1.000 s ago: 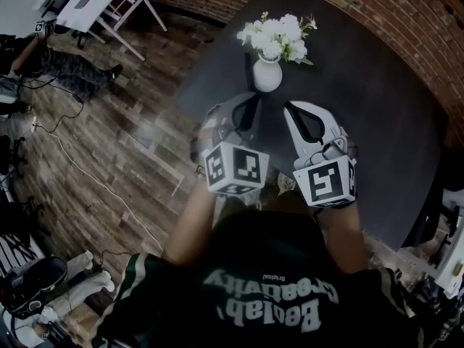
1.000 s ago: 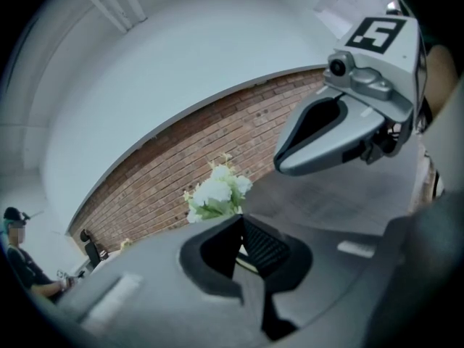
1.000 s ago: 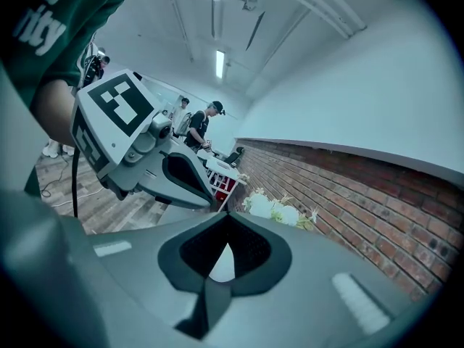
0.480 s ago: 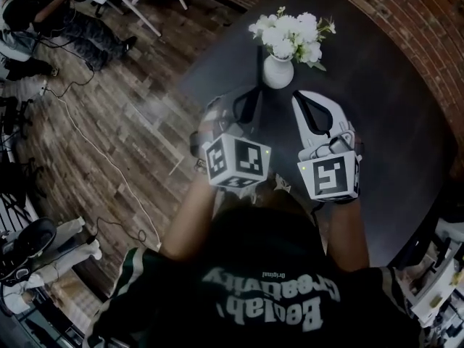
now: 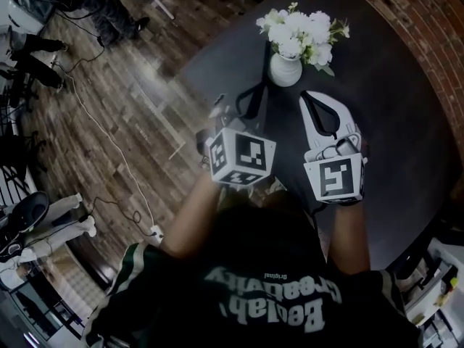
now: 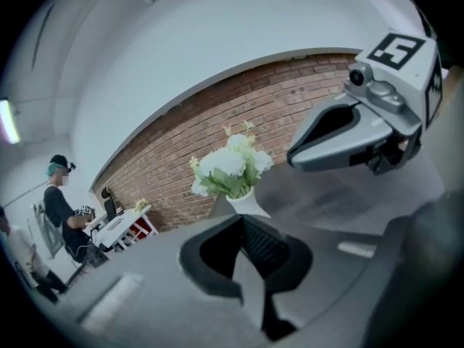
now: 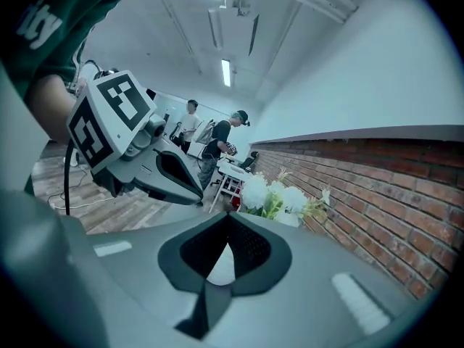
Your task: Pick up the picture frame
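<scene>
Left gripper (image 5: 255, 93), right gripper (image 5: 310, 98): both clenched, empty; had edged nearer the flower vase (image 5: 286, 69) at upper centre of the dark surface (image 5: 391, 122). Picture frame: none was in view, so pickup judged not yet begun.

Vase of flowers (image 5: 286, 69): on tabletop (image 5: 391, 107), near its left edge.
Left gripper (image 5: 255, 91): before the vase.
Right gripper (image 5: 307, 96): beside it, rightward.
Brick wall (image 5: 428, 20): behind tabletop.

White flower vase (image 5: 286, 69) on dark table (image 5: 388, 118), brick wall (image 5: 431, 17)
</scene>
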Available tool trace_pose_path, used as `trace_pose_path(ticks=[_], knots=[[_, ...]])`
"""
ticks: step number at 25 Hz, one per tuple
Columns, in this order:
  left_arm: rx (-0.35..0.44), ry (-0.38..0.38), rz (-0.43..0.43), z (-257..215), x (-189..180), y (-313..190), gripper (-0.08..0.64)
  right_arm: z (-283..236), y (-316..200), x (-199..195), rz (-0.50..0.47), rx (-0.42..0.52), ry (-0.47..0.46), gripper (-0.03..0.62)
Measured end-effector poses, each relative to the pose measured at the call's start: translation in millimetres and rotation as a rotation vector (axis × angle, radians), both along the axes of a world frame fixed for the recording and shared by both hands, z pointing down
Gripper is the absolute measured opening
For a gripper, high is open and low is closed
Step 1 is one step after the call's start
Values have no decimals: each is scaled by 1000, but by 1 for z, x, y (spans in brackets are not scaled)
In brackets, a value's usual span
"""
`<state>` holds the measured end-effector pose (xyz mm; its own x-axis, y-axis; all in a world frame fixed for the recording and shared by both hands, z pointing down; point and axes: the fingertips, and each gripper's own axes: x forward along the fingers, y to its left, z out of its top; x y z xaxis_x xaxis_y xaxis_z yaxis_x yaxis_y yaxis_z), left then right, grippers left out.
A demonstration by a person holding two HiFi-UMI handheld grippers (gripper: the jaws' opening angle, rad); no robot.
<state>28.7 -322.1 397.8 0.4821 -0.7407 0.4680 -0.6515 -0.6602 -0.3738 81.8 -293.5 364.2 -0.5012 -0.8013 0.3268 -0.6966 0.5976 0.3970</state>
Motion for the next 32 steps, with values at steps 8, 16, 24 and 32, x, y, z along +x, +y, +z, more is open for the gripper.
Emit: trace_pose_path(ticks=[8, 16, 24, 32], knots=[[-59, 17, -53, 26, 5, -5, 58, 13, -5, 11, -2, -16, 1, 6], [-129, 88, -115, 47, 0, -13, 150, 24, -9, 5, -39, -36, 8, 6], [-195, 112, -159, 80, -3, -19, 173, 40, -17, -2, -63, -73, 18, 6], [-260, 136, -185, 113, -1, -27, 178, 60, -21, -7, -71, -121, 7, 6]])
